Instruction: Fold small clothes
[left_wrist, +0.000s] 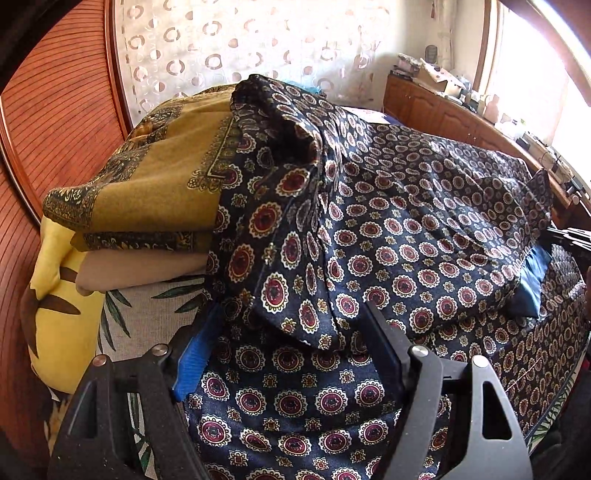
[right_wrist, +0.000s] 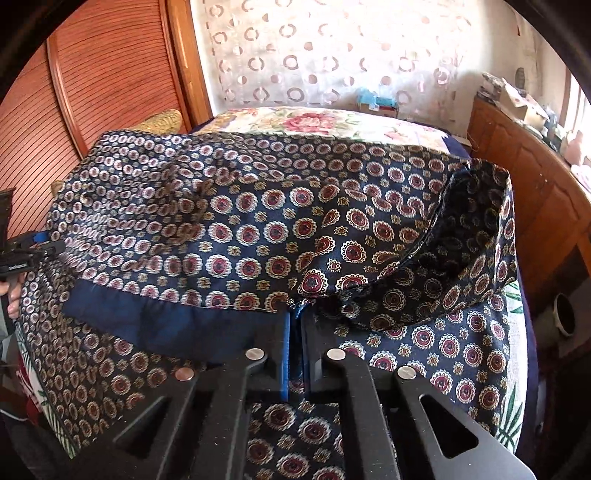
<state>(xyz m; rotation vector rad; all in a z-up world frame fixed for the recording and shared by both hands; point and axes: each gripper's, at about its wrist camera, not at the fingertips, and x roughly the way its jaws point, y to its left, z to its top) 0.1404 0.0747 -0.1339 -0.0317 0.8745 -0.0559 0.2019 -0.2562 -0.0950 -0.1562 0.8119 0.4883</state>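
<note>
A dark blue garment (left_wrist: 388, 229) with red and white medallions lies spread on the bed, one part folded back over the rest; it fills the right wrist view (right_wrist: 258, 229) too. My left gripper (left_wrist: 291, 332) is open, its fingers standing wide on either side of a hanging fold. My right gripper (right_wrist: 293, 317) is shut on the garment's plain blue hem (right_wrist: 177, 317) and holds that edge up. The left gripper also shows at the left edge of the right wrist view (right_wrist: 33, 247).
A stack of folded cloths (left_wrist: 147, 192), mustard on top, sits at the left on a yellow cushion (left_wrist: 59, 306). A wooden slatted wardrobe (left_wrist: 55, 129) stands left. A wooden sideboard (right_wrist: 535, 177) with clutter runs along the right. A floral bedspread (right_wrist: 314, 122) lies behind.
</note>
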